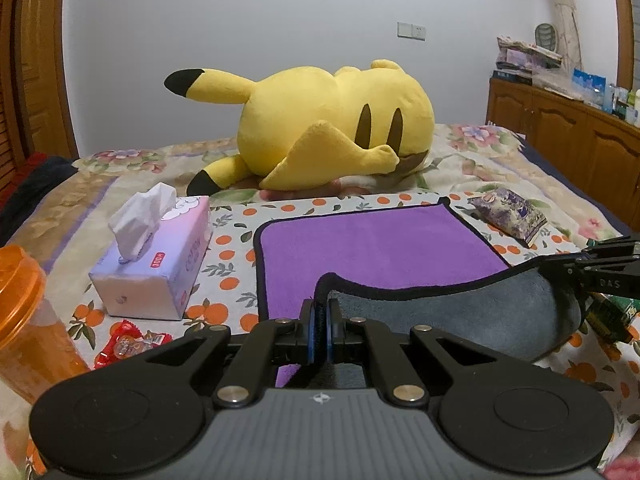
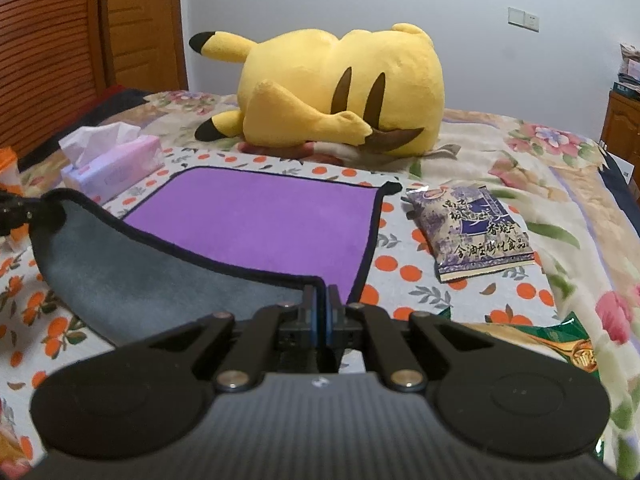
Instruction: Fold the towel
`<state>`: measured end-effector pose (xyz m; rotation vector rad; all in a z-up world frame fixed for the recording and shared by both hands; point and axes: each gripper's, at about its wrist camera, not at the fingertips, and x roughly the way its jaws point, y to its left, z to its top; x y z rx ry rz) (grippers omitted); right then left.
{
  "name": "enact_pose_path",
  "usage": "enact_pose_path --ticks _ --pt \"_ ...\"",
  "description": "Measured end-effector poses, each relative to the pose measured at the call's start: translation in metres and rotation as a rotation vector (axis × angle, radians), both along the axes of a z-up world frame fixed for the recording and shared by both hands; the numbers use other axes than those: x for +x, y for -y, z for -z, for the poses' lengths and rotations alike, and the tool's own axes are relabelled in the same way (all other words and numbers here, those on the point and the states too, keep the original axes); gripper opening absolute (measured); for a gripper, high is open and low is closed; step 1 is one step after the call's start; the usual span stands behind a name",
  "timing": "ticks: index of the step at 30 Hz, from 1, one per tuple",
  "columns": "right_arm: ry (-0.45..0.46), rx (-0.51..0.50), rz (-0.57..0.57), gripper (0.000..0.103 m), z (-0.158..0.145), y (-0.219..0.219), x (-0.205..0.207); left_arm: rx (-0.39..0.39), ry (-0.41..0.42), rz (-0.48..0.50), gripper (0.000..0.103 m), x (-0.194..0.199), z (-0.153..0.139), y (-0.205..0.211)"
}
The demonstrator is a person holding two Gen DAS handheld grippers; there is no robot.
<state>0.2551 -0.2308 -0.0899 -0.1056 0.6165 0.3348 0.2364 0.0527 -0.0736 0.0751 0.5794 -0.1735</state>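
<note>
A towel [image 1: 376, 248], purple on top and grey underneath with a black hem, lies on the orange-print cloth on the bed; it also shows in the right wrist view [image 2: 256, 216]. Its near edge is lifted so the grey underside [image 1: 460, 312] faces up. My left gripper [image 1: 319, 308] is shut on the near left corner of the towel. My right gripper [image 2: 320, 300] is shut on the near right corner, and it shows at the right edge of the left wrist view [image 1: 576, 268]. The far edge lies flat.
A yellow plush toy [image 1: 332, 128] lies behind the towel. A tissue box [image 1: 156, 264] and an orange-lidded cup [image 1: 24, 320] stand to the left, with a red wrapper [image 1: 124, 344]. A purple snack bag [image 2: 472, 228] and a green packet [image 2: 560, 348] lie to the right.
</note>
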Motion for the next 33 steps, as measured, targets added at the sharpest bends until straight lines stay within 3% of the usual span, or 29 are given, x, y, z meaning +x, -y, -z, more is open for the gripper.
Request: enact_pose_path --ticks 8,14,33 --pt "0.003 0.002 -0.013 0.005 0.002 0.000 0.006 0.004 -0.002 0.001 0.006 0.008 0.001 0.001" --pt "0.039 0.032 -0.019 0.004 -0.013 0.000 0.012 -0.041 0.032 -0.009 0.006 0.012 -0.015 -0.002" --pt "0.128 0.009 -0.027 0.004 -0.046 -0.008 0.046 -0.039 0.088 -0.012 0.006 0.046 -0.040 0.002"
